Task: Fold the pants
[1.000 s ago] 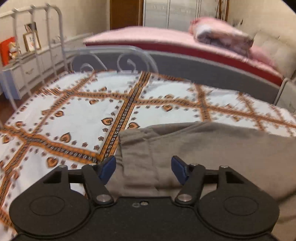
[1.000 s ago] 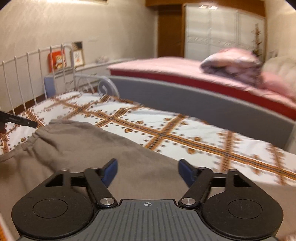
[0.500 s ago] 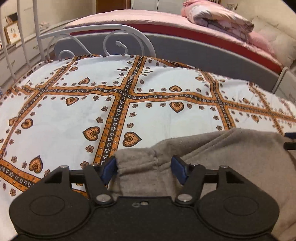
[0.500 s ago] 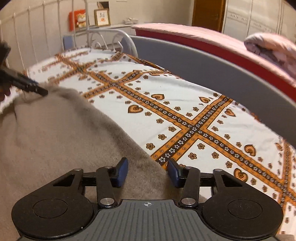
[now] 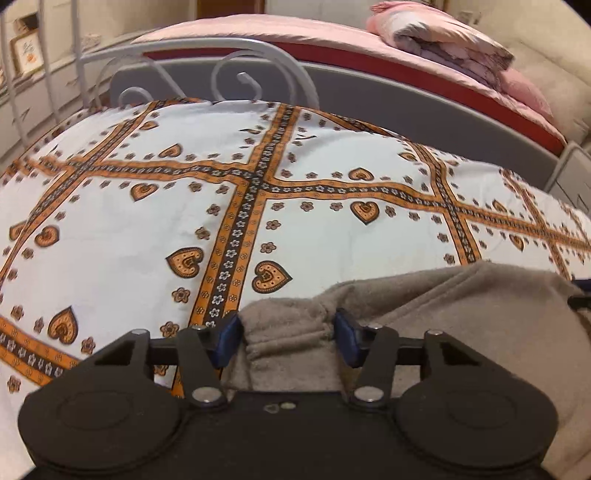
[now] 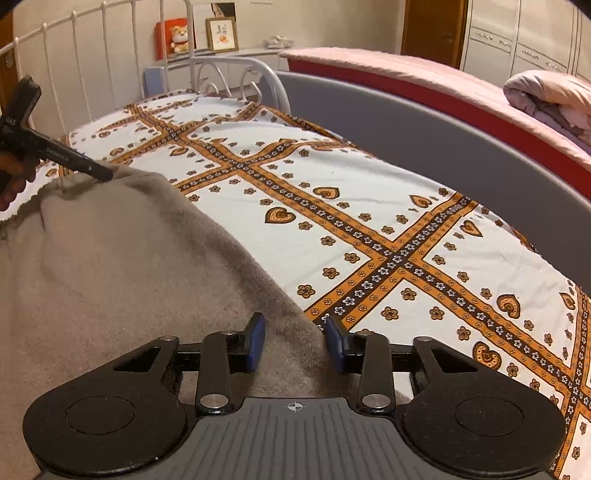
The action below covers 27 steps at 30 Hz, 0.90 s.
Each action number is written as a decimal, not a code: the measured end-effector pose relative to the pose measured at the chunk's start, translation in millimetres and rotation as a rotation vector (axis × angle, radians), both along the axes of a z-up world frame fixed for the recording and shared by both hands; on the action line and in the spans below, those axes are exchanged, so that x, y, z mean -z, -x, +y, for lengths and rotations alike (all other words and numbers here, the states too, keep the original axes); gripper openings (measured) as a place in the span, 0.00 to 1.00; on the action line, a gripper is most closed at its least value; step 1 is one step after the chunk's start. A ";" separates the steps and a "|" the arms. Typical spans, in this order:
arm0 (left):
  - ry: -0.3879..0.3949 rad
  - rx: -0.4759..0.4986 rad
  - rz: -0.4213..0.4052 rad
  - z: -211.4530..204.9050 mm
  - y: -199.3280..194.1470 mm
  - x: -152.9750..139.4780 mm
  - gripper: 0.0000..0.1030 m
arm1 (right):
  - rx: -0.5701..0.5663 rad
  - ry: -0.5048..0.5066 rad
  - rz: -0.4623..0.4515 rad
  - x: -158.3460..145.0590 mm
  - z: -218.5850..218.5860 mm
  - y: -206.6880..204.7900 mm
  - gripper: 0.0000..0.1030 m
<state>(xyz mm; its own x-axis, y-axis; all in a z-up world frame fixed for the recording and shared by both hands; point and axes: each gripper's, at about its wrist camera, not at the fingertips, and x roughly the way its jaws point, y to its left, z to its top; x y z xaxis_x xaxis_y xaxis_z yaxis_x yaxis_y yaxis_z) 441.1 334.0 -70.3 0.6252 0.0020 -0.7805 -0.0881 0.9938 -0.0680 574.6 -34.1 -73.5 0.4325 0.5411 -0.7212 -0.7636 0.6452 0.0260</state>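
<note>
Closest to me on the left cam, my left gripper (image 5: 288, 338) has its blue pads set fairly wide with a bunched corner of the pants (image 5: 461, 317) sitting between them — the pads look like they touch the fabric on both sides, but I can't tell if it's a real pinch. On the right cam, my right gripper (image 6: 294, 341) has its pads closer together, either side of the sloping edge of the same grey-brown fleece; same story, fabric between, can't tell if it's clamped. The pants lie on the near part of the bedspread (image 6: 369, 229), white with orange bands and hearts. Further off on the right cam I can see the left gripper's tip at the gathered waistband (image 6: 55, 186). Behind that — white metal bed frame (image 5: 207, 70), a grey footboard (image 6: 424, 136), then the pink bed (image 5: 295, 33) with a folded quilt (image 5: 443, 40)
</note>
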 end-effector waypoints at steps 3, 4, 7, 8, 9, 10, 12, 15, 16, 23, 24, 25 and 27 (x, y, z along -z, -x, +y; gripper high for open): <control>-0.009 0.018 -0.037 -0.3 2.3 -1.9 0.36 | -0.006 0.038 -0.013 0.3 7.1 3.0 0.11; -0.013 0.023 -0.066 -0.7 5.8 -5.9 0.31 | 0.001 0.039 -0.009 -1.6 8.0 3.3 0.09; -0.015 0.047 -0.191 0.0 27.4 -25.7 0.27 | 0.003 0.044 -0.052 -17.1 6.3 16.7 0.07; -0.011 0.055 -0.227 2.1 36.1 -33.0 0.27 | -0.010 0.041 -0.080 -26.9 4.0 26.9 0.07; -0.003 0.063 -0.273 3.6 48.0 -41.5 0.27 | -0.018 0.038 -0.106 -35.6 1.6 36.5 0.07; 0.012 0.075 -0.317 6.2 61.4 -50.6 0.27 | -0.026 0.029 -0.129 -47.4 -1.4 49.0 0.07; 0.044 0.097 -0.401 9.7 89.7 -67.3 0.27 | -0.045 0.025 -0.178 -70.4 -7.2 77.7 0.07; 0.069 0.138 -0.493 7.4 138.2 -86.4 0.27 | -0.078 0.034 -0.255 -98.9 -16.2 130.6 0.07; 0.080 0.143 -0.511 4.1 153.4 -90.1 0.27 | -0.087 0.036 -0.274 -105.4 -20.4 152.9 0.07; 0.168 0.067 -0.443 -15.2 268.1 -56.1 0.34 | -0.098 0.115 -0.338 -78.6 -31.9 299.3 0.07; 0.182 0.036 -0.383 -18.3 281.6 -41.5 0.37 | -0.075 0.116 -0.320 -66.8 -35.0 318.0 0.07; 0.163 0.004 -0.336 -22.0 290.6 -32.1 0.38 | -0.056 0.095 -0.278 -54.7 -41.0 335.2 0.07; 0.186 -0.078 -0.313 -27.6 308.5 -21.8 0.36 | 0.020 0.067 -0.234 -36.0 -54.2 363.9 0.07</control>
